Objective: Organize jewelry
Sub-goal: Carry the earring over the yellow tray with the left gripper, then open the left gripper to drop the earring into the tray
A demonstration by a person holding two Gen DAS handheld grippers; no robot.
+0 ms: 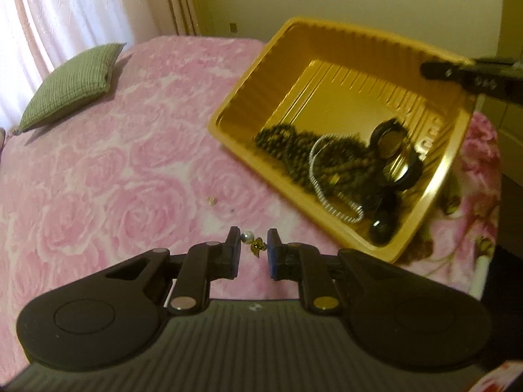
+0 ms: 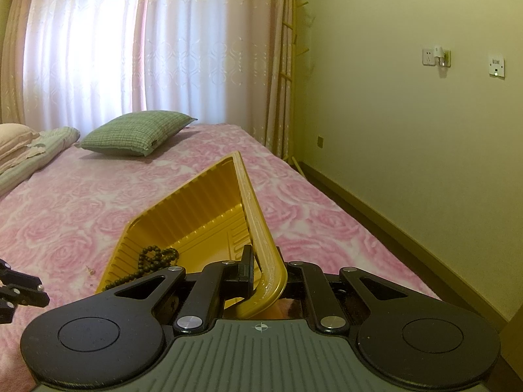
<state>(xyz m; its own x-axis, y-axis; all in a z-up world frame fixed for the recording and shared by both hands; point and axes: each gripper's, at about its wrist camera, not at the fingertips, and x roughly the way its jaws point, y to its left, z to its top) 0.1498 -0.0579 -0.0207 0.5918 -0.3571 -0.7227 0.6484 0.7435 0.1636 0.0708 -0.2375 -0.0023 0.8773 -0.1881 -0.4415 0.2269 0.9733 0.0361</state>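
Observation:
A small earring, a pearl with a gold piece, hangs between the fingertips of my left gripper, which is shut on it above the pink rose bedspread. To its right a yellow plastic tray sits tilted. It holds a dark bead necklace, a silver coiled bangle and black round pieces. My right gripper is shut on the near corner of the tray's rim, raising that side. The beads lie at the tray's low end.
A tiny gold piece lies on the bedspread left of the tray. A dark small item sits on the bed just right of the tray. A green checked pillow rests near the curtains. The bed's edge drops off at right.

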